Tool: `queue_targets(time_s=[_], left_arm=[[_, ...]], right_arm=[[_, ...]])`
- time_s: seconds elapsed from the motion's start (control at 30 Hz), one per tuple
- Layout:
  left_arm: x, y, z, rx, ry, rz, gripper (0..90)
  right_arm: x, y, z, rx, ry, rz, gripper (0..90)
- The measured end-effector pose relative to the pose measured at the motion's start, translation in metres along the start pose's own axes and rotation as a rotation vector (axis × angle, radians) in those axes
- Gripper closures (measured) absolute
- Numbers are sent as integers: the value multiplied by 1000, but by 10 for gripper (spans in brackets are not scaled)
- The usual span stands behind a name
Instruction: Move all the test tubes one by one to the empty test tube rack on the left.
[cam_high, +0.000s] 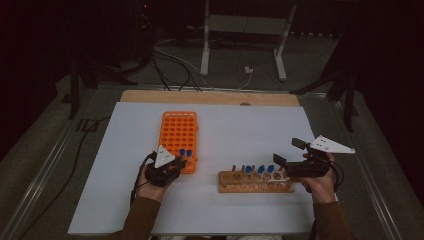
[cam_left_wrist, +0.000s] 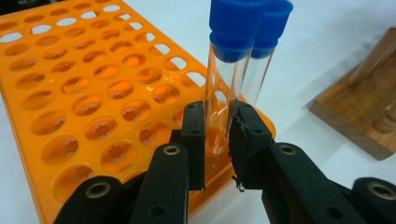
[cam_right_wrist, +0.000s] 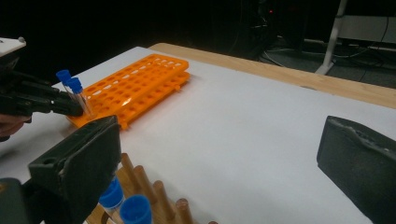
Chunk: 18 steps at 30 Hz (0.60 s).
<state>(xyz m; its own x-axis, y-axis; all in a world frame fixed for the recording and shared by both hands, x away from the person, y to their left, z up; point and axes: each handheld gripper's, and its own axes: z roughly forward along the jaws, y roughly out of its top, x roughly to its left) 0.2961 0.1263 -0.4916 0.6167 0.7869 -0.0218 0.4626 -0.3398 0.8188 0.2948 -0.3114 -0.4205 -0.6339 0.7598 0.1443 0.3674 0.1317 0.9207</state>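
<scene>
An orange tube rack (cam_high: 179, 131) (cam_left_wrist: 84, 93) (cam_right_wrist: 135, 88) lies on the white table. Two clear tubes with blue caps stand at its near right corner. My left gripper (cam_high: 176, 164) (cam_left_wrist: 217, 135) is shut on the nearer tube (cam_left_wrist: 223, 74), its pads pressing the glass low down. The second tube (cam_left_wrist: 264, 51) stands just behind it. A wooden rack (cam_high: 255, 182) (cam_left_wrist: 364, 116) holds several more blue-capped tubes (cam_high: 260, 170) (cam_right_wrist: 123, 203). My right gripper (cam_high: 286, 152) (cam_right_wrist: 219, 158) hovers over the wooden rack's right end, jaws wide open with nothing between them.
White sheet (cam_high: 240, 125) covers the table, with a bare wooden strip (cam_high: 210, 97) along the far edge. Brown pegs (cam_right_wrist: 154, 186) stick up from the wooden rack. Cables and a white stand (cam_high: 245, 30) are on the floor beyond the table.
</scene>
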Motion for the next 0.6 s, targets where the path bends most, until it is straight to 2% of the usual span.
queue_targets(time_s=[0.47, 0.6], left_arm=[[0, 0, -1, 2, -9, -32, 761], [-2, 2, -3, -28, -16, -43, 702]], right_arm=[[1, -1, 2, 4, 7, -4, 0], [0, -1, 1, 4, 7, -3, 0]])
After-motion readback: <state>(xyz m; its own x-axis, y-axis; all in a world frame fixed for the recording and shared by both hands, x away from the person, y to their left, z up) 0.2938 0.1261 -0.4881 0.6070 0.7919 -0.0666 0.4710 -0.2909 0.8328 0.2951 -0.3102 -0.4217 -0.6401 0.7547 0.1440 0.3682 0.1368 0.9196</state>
